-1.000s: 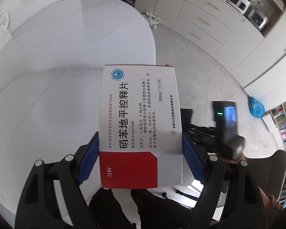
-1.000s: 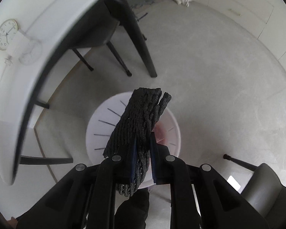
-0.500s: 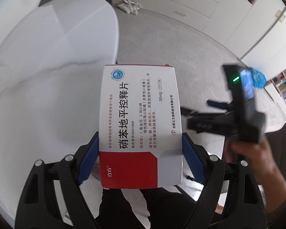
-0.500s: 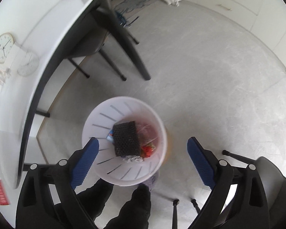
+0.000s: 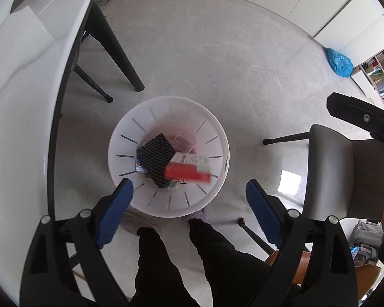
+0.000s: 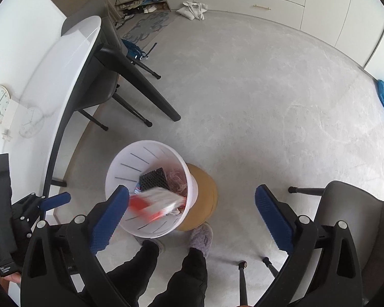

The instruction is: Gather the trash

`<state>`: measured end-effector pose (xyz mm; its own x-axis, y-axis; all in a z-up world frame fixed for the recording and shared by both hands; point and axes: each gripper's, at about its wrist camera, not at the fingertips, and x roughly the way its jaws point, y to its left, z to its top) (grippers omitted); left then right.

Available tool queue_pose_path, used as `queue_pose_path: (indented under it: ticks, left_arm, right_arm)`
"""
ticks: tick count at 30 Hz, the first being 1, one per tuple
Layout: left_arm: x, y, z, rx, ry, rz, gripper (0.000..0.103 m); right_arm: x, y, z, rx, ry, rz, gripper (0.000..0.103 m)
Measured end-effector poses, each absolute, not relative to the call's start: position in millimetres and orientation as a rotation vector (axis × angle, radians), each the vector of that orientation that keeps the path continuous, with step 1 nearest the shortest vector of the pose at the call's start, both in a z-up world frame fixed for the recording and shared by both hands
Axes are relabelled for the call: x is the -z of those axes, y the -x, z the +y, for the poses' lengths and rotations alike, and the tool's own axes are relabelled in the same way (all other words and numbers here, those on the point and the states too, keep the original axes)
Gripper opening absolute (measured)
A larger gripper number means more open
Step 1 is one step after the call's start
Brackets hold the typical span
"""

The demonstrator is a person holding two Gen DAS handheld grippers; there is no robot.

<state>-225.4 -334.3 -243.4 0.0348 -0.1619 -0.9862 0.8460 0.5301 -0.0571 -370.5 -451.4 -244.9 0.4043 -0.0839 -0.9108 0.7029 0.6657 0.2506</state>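
A white slotted bin stands on the floor below me; it also shows in the right wrist view. In it lie a black foam mesh piece and other scraps. A red and white medicine box, blurred by motion, is falling into the bin; it shows in the right wrist view too. My left gripper is open and empty above the bin. My right gripper is open and empty above the bin's right side.
A white table with black legs fills the left. A grey chair stands to the right. The person's legs and slippers are below the bin. A blue bag lies by the far cabinets.
My left gripper swung from over the table to above the bin, opened and let go of the medicine box, which now falls in. The right gripper, open since it dropped the foam mesh, has lifted slightly.
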Motion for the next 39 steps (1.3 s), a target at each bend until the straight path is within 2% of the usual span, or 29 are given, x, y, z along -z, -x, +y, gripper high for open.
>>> queue_pose_path:
  ticks: [6, 10, 15, 19, 27, 33, 39]
  left_arm:
    - [227.9, 230.4, -341.3, 0.855, -0.605, 1.292, 0.086]
    - [189.0, 225.0, -322.0, 0.816, -0.512, 1.219, 0.086]
    - [121.0, 205.0, -268.3, 0.681, -0.398, 1.071, 0.094]
    - [73.8, 184.9, -211.4, 0.525, -0.328, 0.972, 0.095]
    - [23.5, 150.0, -110.3, 0.261, -0.161, 0.911, 0.095]
    - [-34.7, 115.7, -65.5, 0.18, -0.028, 0.784, 0.095]
    - [-125.9, 71.8, -60.3, 0.156, -0.026, 0.597, 0.095]
  right_arm:
    - [230.0, 374.2, -449.4, 0.542, -0.687, 1.043, 0.098]
    - [209.2, 360.7, -437.4, 0.512, -0.633, 1.018, 0.098]
    - [167.2, 323.3, -403.2, 0.408, -0.507, 0.991, 0.101]
    - [137.8, 276.5, -354.4, 0.299, -0.326, 0.994, 0.101]
    - [94.5, 201.0, -266.9, 0.099, -0.152, 0.942, 0.101]
    - [29.7, 157.8, -227.5, 0.069, -0.071, 0.812, 0.101]
    - [-77.8, 123.6, -225.1, 0.141, -0.029, 0.605, 0.101]
